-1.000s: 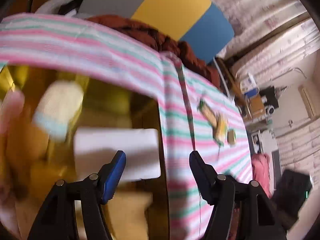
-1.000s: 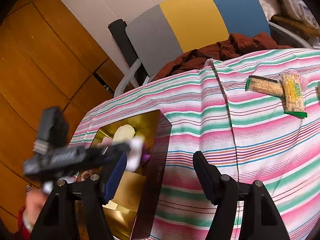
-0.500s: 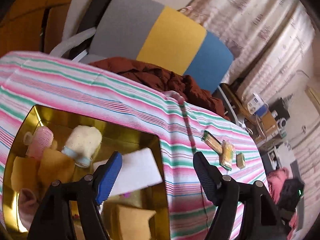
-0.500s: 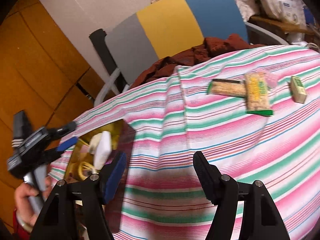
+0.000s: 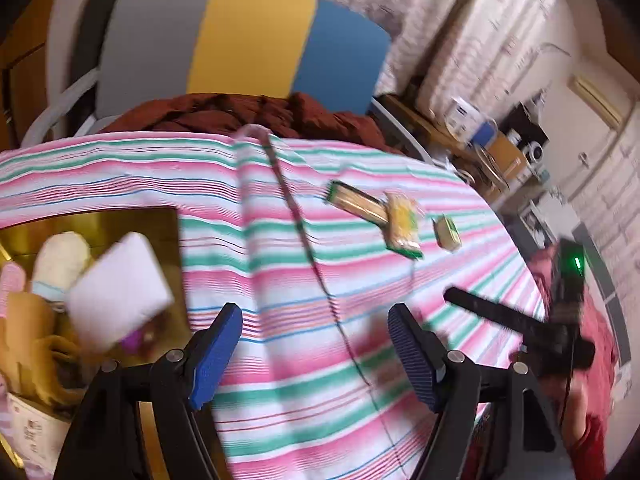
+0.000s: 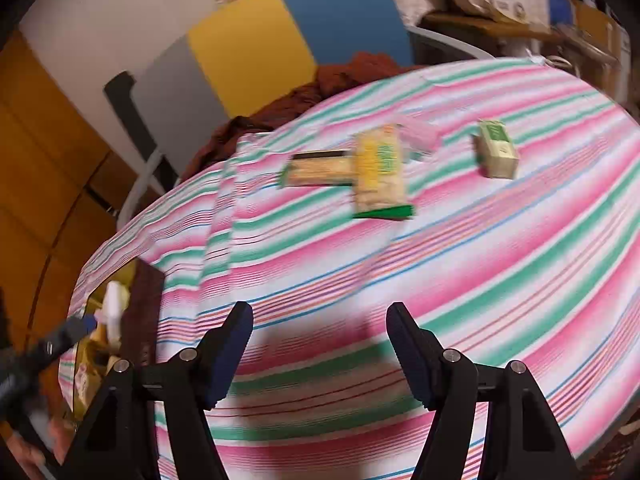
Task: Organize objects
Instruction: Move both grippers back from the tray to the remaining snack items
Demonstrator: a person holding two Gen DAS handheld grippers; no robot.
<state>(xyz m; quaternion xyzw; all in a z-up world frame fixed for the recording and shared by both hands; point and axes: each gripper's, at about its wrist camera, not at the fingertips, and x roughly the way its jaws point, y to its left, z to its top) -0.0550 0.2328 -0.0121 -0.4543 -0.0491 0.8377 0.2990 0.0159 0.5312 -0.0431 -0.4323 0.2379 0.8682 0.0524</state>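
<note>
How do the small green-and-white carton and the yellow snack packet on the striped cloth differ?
The carton is a rigid little box, green and white; the yellow snack packet is a flat, longer pouch with a green end. The carton lies alone; the packet overlaps a green-edged bar. Both rest on the striped cloth, untouched.

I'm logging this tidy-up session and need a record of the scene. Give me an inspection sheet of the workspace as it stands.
Surface: table under a pink, green and white striped cloth, with a lengthwise crease.
Job's things: long green-ended snack bar, yellow snack packet overlapping its end, small green-and-cream carton lying apart to the right; gold box at the left edge holding a white flat packet and soft cream, pink and tan items.
Clutter: rust-brown cloth at the far edge.
Grippers: left gripper open, empty, above the cloth; right gripper open, empty.
Cables: nothing seen.
Surroundings: grey, yellow and blue chair back; curtains, shelf with boxes.
</note>
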